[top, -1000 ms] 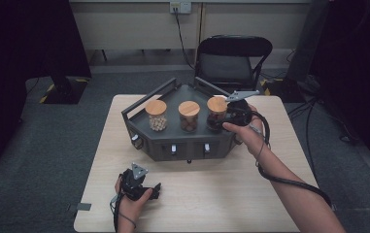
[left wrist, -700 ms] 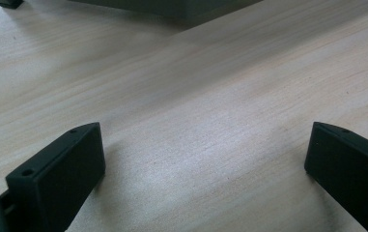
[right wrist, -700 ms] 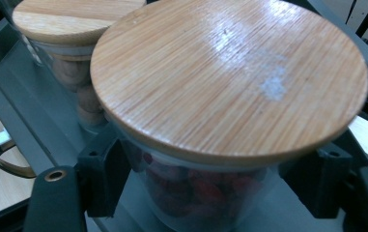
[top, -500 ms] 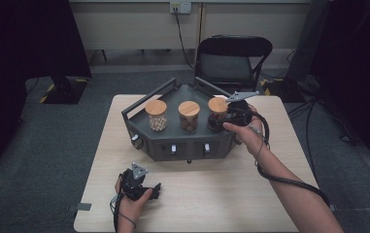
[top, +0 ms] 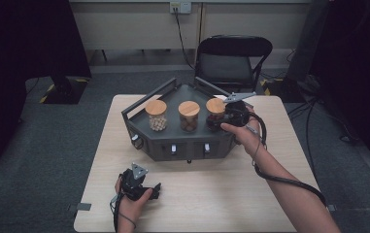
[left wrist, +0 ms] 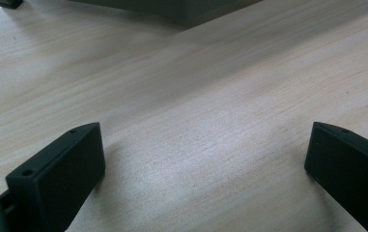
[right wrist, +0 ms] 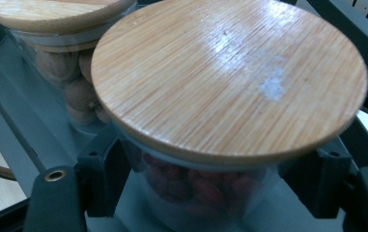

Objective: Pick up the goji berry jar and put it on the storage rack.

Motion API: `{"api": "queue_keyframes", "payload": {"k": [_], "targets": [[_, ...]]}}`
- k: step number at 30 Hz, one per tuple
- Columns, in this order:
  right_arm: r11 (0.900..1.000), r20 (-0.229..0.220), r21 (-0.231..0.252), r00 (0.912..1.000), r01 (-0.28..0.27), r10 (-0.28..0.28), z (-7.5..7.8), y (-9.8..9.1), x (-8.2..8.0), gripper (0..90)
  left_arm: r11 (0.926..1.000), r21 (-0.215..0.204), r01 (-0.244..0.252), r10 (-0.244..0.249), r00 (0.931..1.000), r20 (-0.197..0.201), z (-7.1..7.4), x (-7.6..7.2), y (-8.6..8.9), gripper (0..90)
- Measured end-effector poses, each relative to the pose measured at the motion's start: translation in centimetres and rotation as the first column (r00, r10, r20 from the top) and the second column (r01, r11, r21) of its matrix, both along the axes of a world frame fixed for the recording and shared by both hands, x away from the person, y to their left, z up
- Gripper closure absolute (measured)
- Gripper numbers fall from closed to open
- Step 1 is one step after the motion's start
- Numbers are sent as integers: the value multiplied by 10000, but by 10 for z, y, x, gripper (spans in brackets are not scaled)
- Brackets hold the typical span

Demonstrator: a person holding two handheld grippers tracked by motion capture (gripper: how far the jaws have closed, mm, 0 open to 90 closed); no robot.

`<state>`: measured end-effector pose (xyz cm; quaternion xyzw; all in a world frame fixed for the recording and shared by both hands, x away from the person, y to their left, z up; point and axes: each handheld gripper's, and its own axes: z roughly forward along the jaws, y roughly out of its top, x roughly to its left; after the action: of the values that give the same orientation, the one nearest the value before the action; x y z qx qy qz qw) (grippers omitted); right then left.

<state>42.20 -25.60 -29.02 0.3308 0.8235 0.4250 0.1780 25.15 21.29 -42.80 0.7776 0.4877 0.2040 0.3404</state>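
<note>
Three jars on the tray, the right one now gripped

Nearest me, my left gripper (top: 141, 187) rests on the table (top: 211, 194) by its near edge, jaws spread wide with nothing but bare wood between them. Beyond it stands the dark tray (top: 182, 143), mid-table toward the far edge, carrying the jars in a row. My right gripper (top: 221, 121) is at the tray's right end, jaws clamped on the glass of the jar of red nuts (right wrist: 205, 188), just under its bamboo lid (right wrist: 230, 77); the walnut jar (right wrist: 70, 87) stands close beside it. I judge the grasp made, so the next move calls for a straight lift clear of the tray's rail. I can read no labels or writing anywhere.
</note>
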Motion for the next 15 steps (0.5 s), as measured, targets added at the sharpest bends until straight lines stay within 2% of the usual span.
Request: {"api": "queue_keyframes", "payload": {"k": [15], "targets": [[9998, -35, 174, 9999, 125, -124, -6, 1, 1, 252, 10000, -1, 2, -2, 10000, 2, 0, 0, 0, 0]]}}
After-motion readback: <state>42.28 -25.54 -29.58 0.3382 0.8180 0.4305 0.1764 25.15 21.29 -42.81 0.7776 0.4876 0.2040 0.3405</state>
